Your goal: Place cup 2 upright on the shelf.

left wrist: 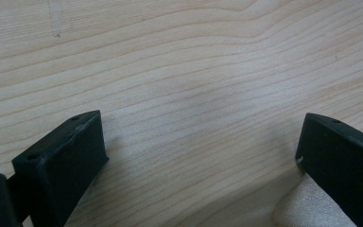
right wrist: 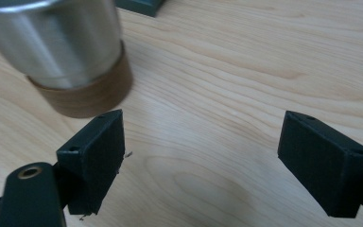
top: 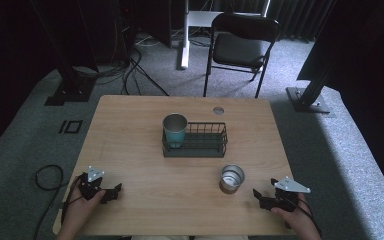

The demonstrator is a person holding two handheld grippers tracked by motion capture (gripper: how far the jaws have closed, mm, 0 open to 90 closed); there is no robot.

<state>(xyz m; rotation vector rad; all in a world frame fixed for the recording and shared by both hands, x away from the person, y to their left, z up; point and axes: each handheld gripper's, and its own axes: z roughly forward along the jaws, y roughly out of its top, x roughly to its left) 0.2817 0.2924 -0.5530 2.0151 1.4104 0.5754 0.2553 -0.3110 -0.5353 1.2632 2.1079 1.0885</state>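
We see the left gripper point(top: 111, 192) released, jaws wide over bare wood at the table's point(top: 130, 150) near left. The right gripper point(top: 261, 196), also released, rests near right, beside a steel cup point(top: 231, 178) with a brown base. Farther off, a teal cup point(top: 174, 129) stands in the wire basket's point(top: 207, 141) left end.

- table point(top: 145, 195): pale wood, visible grain, smooth, faint sheen
- silver cup point(right wrist: 56, 42): brushed shiny metal, matt brown band round base
- teal cup point(top: 174, 129): metal rim, teal body, satin look
- basket point(top: 205, 142): dark wire, matt
- left gripper point(left wrist: 196, 156), right gripper point(right wrist: 201, 161): black matt plastic jaws, scuffed edges
- floor point(top: 330, 140): grey carpet, rough
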